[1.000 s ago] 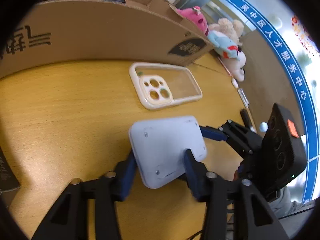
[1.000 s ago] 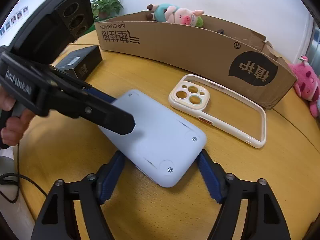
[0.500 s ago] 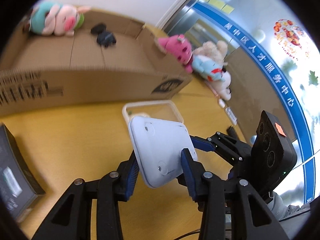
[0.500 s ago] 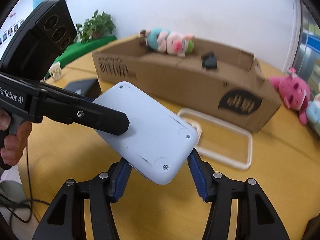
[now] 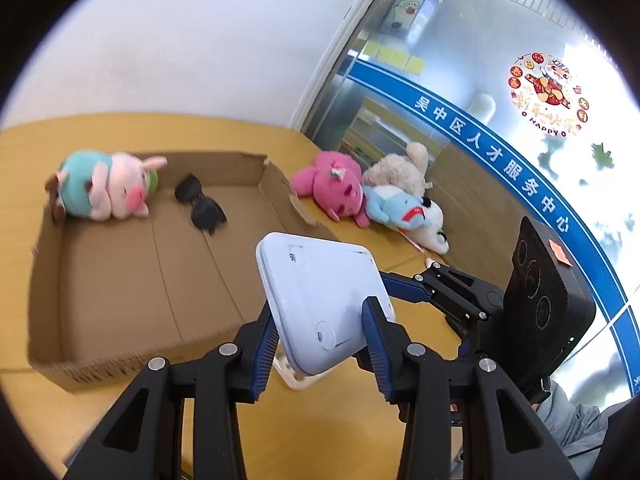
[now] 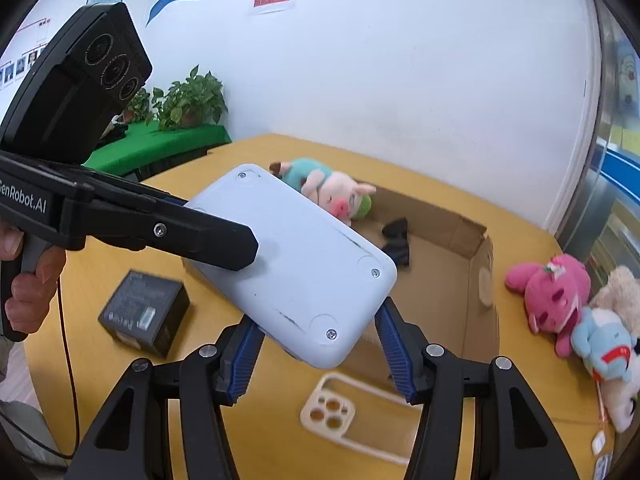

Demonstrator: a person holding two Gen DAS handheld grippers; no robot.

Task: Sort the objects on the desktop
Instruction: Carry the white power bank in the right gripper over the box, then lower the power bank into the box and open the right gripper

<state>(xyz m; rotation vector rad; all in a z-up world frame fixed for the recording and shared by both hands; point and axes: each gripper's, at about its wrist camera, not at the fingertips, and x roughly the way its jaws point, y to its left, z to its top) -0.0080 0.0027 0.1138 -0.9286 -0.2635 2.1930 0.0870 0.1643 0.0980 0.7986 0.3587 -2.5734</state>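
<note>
The yellow wooden table (image 6: 532, 364) is carrying the whole scene, and the long cardboard box (image 5: 120, 280) is lying open on it, holding a plush pig (image 5: 108, 190) at one end and a pair of dark sunglasses (image 5: 200, 206) beside it. Outside the box wall a pink plush (image 6: 556, 292) and two paler soft toys are lying together, a black carton (image 6: 144, 312) is sitting on the table near the person's hand (image 6: 28, 292), and a cream phone case (image 6: 352, 412) is lying flat just in front of the box. The pale blue-white slab device (image 5: 320, 300), with screws and round feet showing on its upturned back, is hanging in the air over the near edge of the box, tilted, clear of the table. The left gripper (image 5: 320, 344) is clamping one short end across its width, and the right gripper (image 6: 316, 344) is gripping the neighbouring corner, its jaws having just been closing in on the casing that sits between them. The device is looking rigid, smooth-shelled and moderately heavy, so it will probably be slipping rather than bending if the hold loosens; the flat side edges, where the ribbed blue pads (image 5: 374, 344) are pressing, seem the sound place to take it, not the rounded corners. A dropped landing could be cracking the casing.
</note>
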